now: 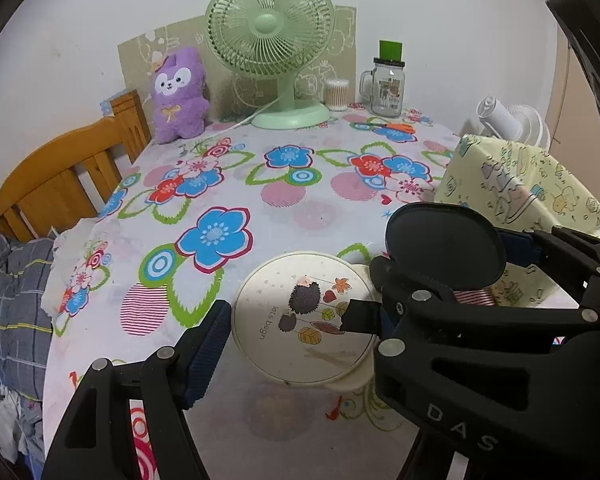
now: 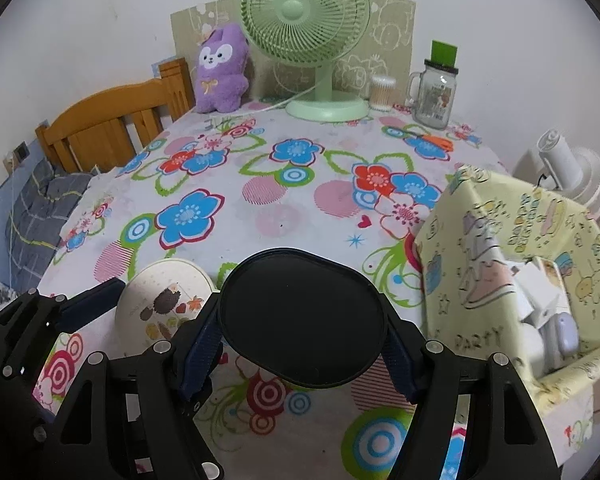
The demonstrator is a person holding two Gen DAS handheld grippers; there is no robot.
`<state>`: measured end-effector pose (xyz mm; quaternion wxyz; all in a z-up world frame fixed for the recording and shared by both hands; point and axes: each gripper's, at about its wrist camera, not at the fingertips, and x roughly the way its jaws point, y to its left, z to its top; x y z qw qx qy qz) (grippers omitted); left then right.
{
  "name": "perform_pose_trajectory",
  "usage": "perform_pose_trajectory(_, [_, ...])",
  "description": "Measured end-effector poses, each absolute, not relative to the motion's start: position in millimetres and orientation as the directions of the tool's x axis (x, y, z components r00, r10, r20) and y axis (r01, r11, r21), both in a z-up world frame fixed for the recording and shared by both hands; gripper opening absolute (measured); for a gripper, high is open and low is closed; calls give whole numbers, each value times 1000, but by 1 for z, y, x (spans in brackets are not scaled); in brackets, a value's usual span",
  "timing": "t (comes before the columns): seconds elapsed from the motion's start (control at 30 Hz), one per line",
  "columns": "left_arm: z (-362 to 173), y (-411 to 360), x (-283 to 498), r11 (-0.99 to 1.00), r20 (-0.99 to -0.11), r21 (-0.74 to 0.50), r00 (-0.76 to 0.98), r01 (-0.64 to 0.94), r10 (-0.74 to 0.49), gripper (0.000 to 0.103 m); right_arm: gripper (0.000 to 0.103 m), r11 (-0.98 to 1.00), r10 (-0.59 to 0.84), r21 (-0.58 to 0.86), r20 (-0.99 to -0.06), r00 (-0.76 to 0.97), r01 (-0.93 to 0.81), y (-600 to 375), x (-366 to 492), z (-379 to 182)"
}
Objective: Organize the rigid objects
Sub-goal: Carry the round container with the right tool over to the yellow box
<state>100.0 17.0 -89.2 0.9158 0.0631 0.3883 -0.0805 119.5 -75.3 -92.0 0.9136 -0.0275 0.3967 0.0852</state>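
A round cream case with a hedgehog picture lies on the floral tablecloth near the front; it also shows in the right wrist view. My left gripper is open, its fingers either side of the cream case. My right gripper is shut on a black oval case and holds it above the table, just right of the cream case. The black case also shows in the left wrist view.
A yellow fabric storage box with small items inside stands at the right. At the back stand a green fan, a purple plush, a glass mug jar, a cotton swab tub. A wooden headboard is left.
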Motion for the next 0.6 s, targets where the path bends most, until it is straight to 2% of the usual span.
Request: perform_pose_trajectory(0.6, [-50, -3, 63, 979, -681, 75, 728, 187, -86, 76, 74, 987, 134, 30, -679, 722, -155, -97, 80, -54])
